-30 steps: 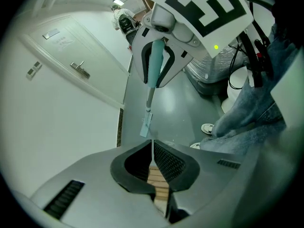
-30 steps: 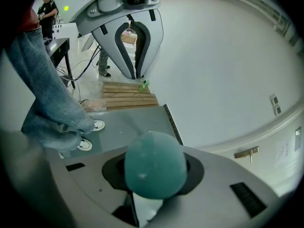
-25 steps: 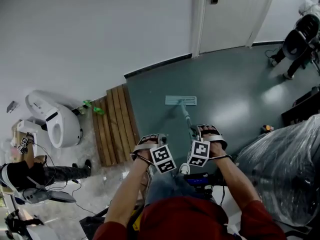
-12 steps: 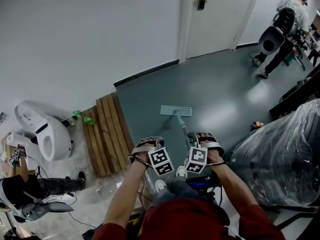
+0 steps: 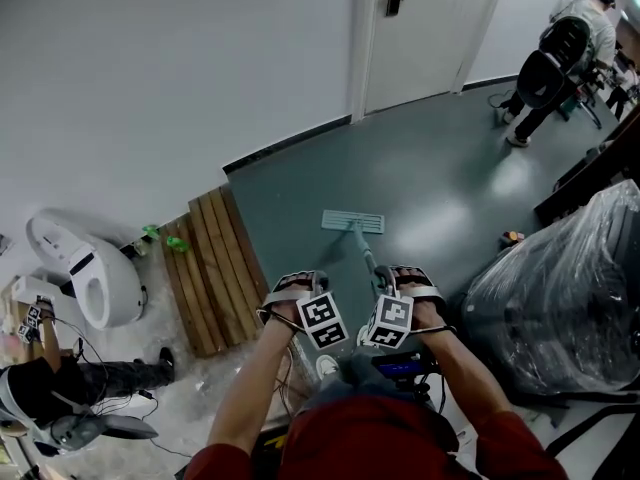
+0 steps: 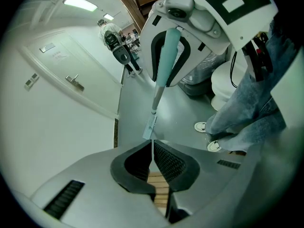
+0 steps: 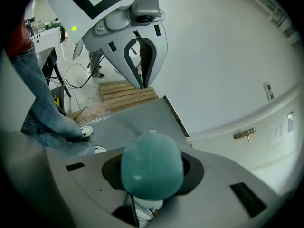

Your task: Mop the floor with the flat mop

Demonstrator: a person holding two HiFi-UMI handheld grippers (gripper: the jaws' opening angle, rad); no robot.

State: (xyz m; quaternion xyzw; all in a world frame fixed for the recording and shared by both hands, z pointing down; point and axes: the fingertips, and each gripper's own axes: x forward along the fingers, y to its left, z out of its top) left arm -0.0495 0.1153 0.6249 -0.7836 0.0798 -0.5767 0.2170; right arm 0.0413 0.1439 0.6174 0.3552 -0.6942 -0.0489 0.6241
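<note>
**Flat pad, strokes down the open lane**

My right tool (image 7: pixel 152 175) is clamped on the teal handle of the flat mop (image 5: pixel 352 221). My left tool (image 6: pixel 152 161) is closed on nothing. The pad lies on the grey floor (image 5: pixel 440 183). I'd press it level and push toward the door (image 5: pixel 420 38). Wooden slats (image 5: pixel 215 263) on the left and a wrapped bundle (image 5: pixel 560 303) on the right narrow the lane.

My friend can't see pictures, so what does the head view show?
The right tongs grip the long teal flat mop, its flat head resting on the grey-green floor, with a white door beyond. The left tongs are shut and empty beside them.
</note>
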